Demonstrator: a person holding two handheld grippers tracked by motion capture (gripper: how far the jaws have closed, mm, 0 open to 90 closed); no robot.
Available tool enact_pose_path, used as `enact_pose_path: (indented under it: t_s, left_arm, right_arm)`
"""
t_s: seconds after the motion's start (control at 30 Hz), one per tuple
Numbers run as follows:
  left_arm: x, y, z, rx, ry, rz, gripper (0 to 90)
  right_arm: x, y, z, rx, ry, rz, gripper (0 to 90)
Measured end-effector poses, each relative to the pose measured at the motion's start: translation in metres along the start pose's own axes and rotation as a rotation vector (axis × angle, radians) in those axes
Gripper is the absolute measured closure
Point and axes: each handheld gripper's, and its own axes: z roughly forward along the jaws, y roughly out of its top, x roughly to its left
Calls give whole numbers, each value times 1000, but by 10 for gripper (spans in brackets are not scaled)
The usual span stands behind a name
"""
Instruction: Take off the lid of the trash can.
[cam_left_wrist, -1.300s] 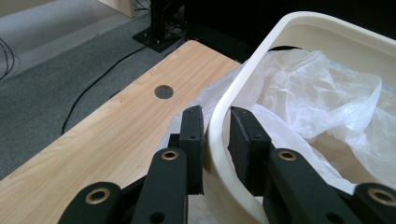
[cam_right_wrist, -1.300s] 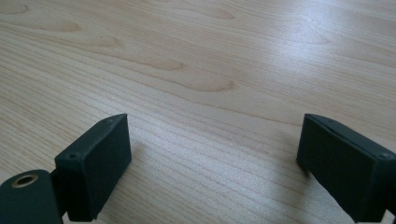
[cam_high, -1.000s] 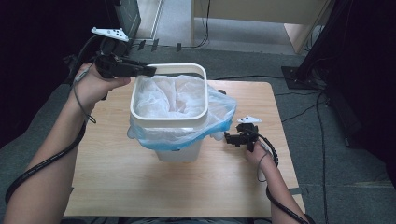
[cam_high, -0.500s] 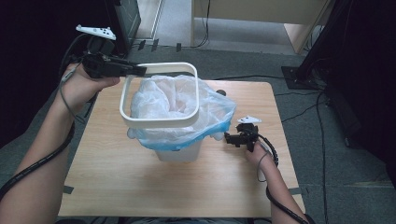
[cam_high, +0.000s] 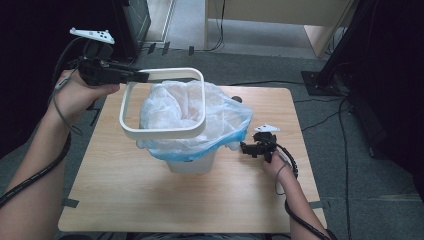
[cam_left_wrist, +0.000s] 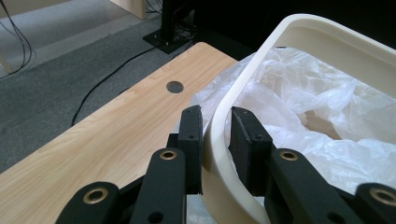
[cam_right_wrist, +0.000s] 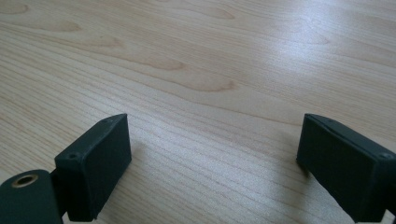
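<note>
The right gripper (cam_high: 244, 148) rests low near the right edge of the wooden surface (cam_high: 125, 200), its fingers (cam_right_wrist: 95, 168) spread wide with bare wood grain between them and nothing held. Just beside it, close to the middle of the surface, stands a small white waste bin (cam_high: 192, 162), and a thin plastic bin liner (cam_high: 220, 117) is draped over its mouth. The liner is crinkled and milky white inside, with a pale blue tinge where it folds down over the outside of the bin, and it puffs up loosely above the top. Above and to the left of the bin hangs the cream-coloured rim ring (cam_high: 162, 131), a smooth, rounded-square plastic frame with a flat band for a wall. It is lifted clear of the bin and tilted, its near side lying over the liner and its far left corner raised. The left gripper (cam_high: 141, 76) grips that far left corner, beyond the left edge of the surface: its fingers (cam_left_wrist: 191, 140) are closed on the ring's wall, one outside and one inside.
</note>
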Motion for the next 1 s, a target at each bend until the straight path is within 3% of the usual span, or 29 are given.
enact_pose_path:
  t_s: [1.0]
  left_arm:
    - [11,-28,-43,-20,31,-44,740]
  right_arm:
    - [0,0,0,0,-1,0,100]
